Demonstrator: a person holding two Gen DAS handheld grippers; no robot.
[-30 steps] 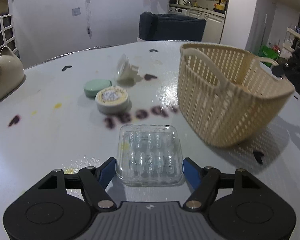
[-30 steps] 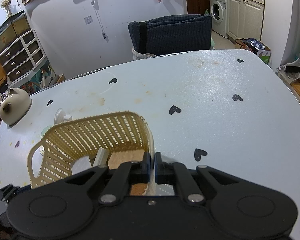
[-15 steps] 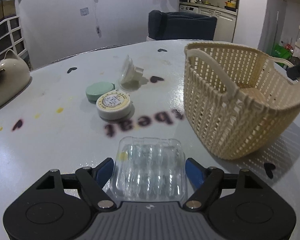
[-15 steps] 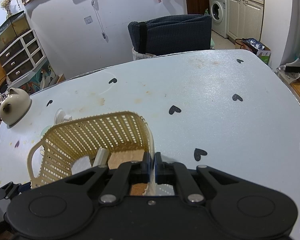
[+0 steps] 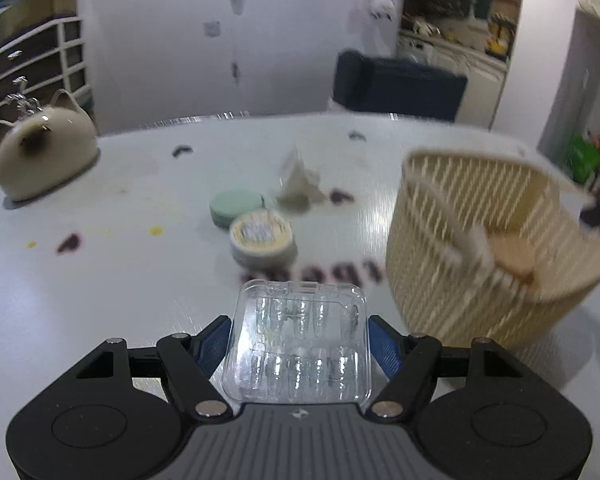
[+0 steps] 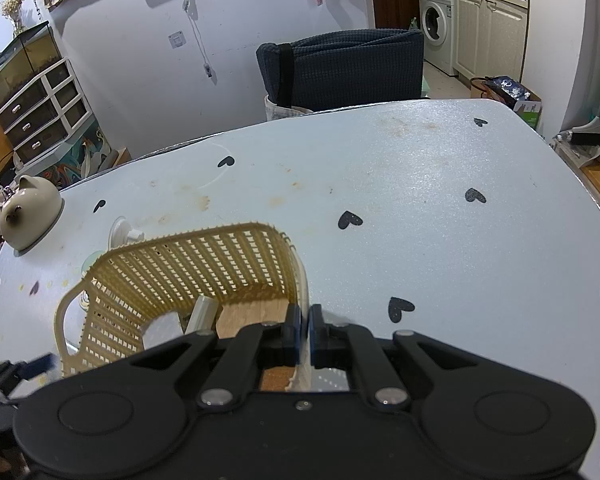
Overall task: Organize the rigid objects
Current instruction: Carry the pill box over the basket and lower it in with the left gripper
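Note:
My left gripper (image 5: pixel 299 338) is shut on a clear plastic blister case (image 5: pixel 298 342) and holds it above the white table (image 5: pixel 100 280). The cream woven basket (image 5: pixel 480 248) stands to its right; it holds a cork coaster (image 6: pixel 252 316), a white cylinder (image 6: pixel 202 312) and a white pad. My right gripper (image 6: pixel 303 330) is shut on the basket's near rim (image 6: pixel 300 280). On the table lie a green round tin (image 5: pixel 236 208), a white round tin with a printed lid (image 5: pixel 262 236) and a white suction cup (image 5: pixel 298 188).
A cream cat-shaped holder (image 5: pixel 44 156) sits at the table's far left, also in the right wrist view (image 6: pixel 28 212). A dark blue chair (image 6: pixel 340 68) stands behind the table. Black heart marks dot the tabletop.
My left gripper has closed on the clear case and lifted it off the table; the view has risen and blurs with motion. The right gripper and basket have not moved.

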